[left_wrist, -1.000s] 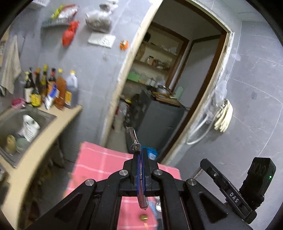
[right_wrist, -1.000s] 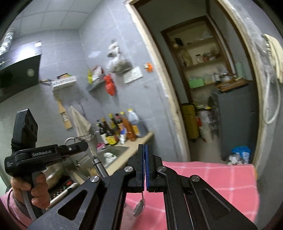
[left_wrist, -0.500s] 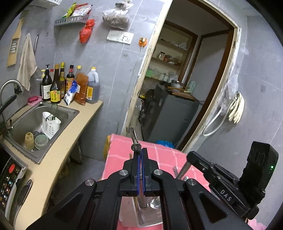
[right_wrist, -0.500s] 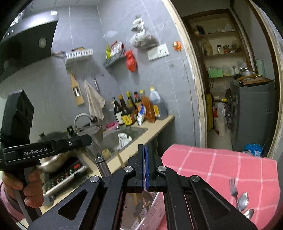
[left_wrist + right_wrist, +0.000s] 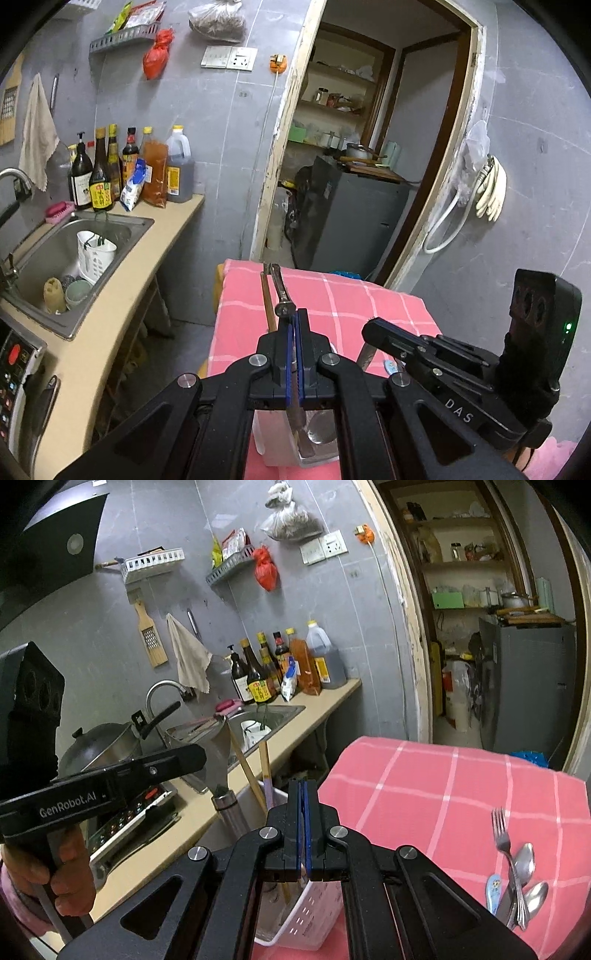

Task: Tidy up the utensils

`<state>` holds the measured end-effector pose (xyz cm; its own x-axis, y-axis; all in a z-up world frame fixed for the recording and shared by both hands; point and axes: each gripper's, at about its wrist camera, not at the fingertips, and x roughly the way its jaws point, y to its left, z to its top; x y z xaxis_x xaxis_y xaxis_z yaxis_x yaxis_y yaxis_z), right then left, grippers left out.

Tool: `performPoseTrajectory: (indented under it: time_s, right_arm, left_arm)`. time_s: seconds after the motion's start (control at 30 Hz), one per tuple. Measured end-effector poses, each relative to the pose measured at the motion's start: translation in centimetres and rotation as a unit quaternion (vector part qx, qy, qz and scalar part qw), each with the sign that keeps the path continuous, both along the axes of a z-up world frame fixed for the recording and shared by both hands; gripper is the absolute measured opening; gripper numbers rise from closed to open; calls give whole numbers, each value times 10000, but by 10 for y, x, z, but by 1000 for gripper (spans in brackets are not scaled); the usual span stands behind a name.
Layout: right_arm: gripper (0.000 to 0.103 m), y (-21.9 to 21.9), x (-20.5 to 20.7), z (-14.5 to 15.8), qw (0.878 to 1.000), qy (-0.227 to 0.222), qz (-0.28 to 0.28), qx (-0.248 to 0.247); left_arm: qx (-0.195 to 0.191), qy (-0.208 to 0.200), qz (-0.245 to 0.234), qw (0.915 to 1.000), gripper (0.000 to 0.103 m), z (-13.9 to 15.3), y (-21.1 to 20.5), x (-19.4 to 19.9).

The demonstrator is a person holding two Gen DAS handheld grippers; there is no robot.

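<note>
- Left gripper (image 5: 294, 325): clamped on metal utensil (image 5: 282, 291), handle out past the tips, working end down inside white caddy (image 5: 314, 904); judged mid-deposit.
- Right gripper (image 5: 303, 801): pads pressed together over caddy; spoon bowl (image 5: 322, 430) hanging beneath it in left view, pinch itself not visible.
- Chopsticks (image 5: 264, 771): upright in caddy, already sorted.
- Fork and spoons (image 5: 517, 878): loose heap on pink checked cloth (image 5: 424, 786), well apart from caddy, awaiting collection.
</note>
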<state>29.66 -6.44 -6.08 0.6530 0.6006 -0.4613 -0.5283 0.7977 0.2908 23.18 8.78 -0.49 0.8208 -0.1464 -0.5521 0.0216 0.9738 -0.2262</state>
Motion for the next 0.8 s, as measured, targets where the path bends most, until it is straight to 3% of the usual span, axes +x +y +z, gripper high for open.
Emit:
performPoseTrajectory:
  time_s: [0.6,0.7,0.8]
  right_arm:
    - [3,3,3,-13,9995,324,69,-12]
    - [3,2,3,-13,9995,302,50,5]
    - [3,-4,1,-9,9997,237,-43,13]
  left_arm:
    - [-551,229,-135,9981,6,-1,12,3]
    - [-625,236,-174,9976,21,-1,13,1]
    - [-716,80,-141,9973,46,0,14,-3]
